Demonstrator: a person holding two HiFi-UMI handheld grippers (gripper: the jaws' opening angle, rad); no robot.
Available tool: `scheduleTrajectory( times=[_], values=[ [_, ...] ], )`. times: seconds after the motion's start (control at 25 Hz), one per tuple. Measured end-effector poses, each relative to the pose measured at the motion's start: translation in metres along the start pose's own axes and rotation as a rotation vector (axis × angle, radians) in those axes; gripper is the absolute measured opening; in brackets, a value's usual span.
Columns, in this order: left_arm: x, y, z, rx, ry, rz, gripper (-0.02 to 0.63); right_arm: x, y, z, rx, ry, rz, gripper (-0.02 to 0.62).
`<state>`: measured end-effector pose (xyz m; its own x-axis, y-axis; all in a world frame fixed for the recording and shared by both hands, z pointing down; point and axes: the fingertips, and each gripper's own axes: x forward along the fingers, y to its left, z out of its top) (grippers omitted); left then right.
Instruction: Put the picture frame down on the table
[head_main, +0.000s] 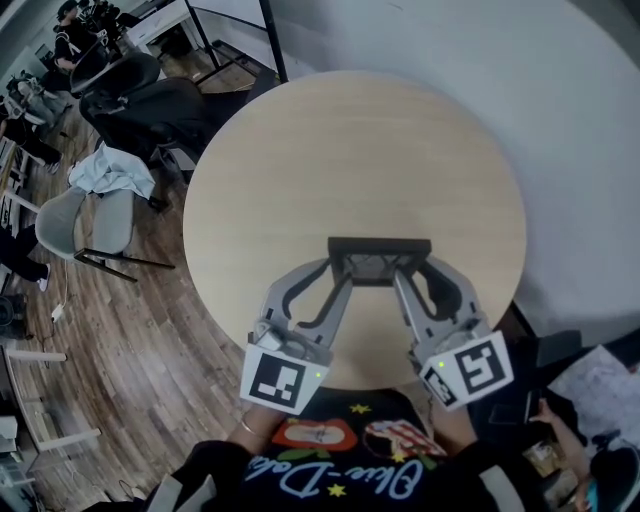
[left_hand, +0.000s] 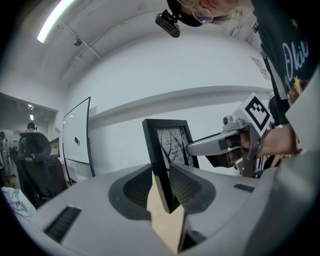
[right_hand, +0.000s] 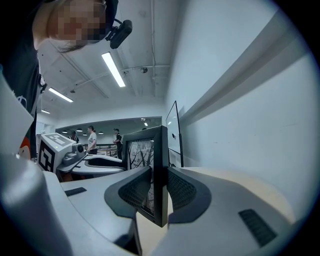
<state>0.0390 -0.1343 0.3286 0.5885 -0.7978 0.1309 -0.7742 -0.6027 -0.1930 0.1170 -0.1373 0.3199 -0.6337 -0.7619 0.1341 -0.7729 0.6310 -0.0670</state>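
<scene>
Two tools, one frame, one counter. My left tool (head_main: 336, 266) is clenched on the left side of the picture frame (head_main: 380, 246), and my right tool (head_main: 413, 266) on its right side. The frame is upright over the counter (head_main: 350, 150), toward its near edge. I cannot tell whether it touches the surface. Step, as I judge it: set-down. The next move calls for an even descent of both tools, then release.

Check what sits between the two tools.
The picture frame, held upright: the left tool clamps its left edge, the right tool its right edge. The head view shows it best.
</scene>
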Motion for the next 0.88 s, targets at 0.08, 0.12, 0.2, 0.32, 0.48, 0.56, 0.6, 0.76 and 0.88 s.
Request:
scheduleTrajectory(
  times=[0.08,0.12,0.2,0.32,0.48,0.56,0.6,0.76,0.88],
  values=[
    [0.003,0.003,-0.005,-0.002,0.014,-0.008,0.097,0.005,-0.002,-0.003,0.009,0.007,-0.003,0.075],
    [0.005,0.005,-0.007,-0.007,0.023,-0.012,0.097,0.008,-0.003,-0.005,0.013,0.01,-0.005,0.075],
    [0.008,0.008,-0.013,-0.02,0.035,-0.019,0.097,0.012,-0.006,-0.011,0.007,0.017,-0.011,0.075],
    [0.012,0.014,-0.022,-0.038,0.051,-0.028,0.098,0.02,-0.009,-0.02,0.01,0.032,-0.018,0.075],
    [0.016,0.018,-0.04,-0.046,0.086,-0.039,0.097,0.03,-0.013,-0.035,0.021,0.066,-0.025,0.075],
    [0.018,0.02,-0.05,-0.059,0.106,-0.043,0.098,0.036,-0.013,-0.043,0.025,0.085,-0.024,0.076],
    [0.019,0.021,-0.054,-0.067,0.115,-0.045,0.097,0.039,-0.014,-0.046,0.028,0.094,-0.024,0.075],
    [0.024,0.024,-0.072,-0.08,0.153,-0.061,0.098,0.048,-0.017,-0.063,0.047,0.135,-0.031,0.075],
    [0.027,0.024,-0.087,-0.077,0.174,-0.077,0.098,0.052,-0.018,-0.077,0.062,0.164,-0.036,0.075]
  ],
)
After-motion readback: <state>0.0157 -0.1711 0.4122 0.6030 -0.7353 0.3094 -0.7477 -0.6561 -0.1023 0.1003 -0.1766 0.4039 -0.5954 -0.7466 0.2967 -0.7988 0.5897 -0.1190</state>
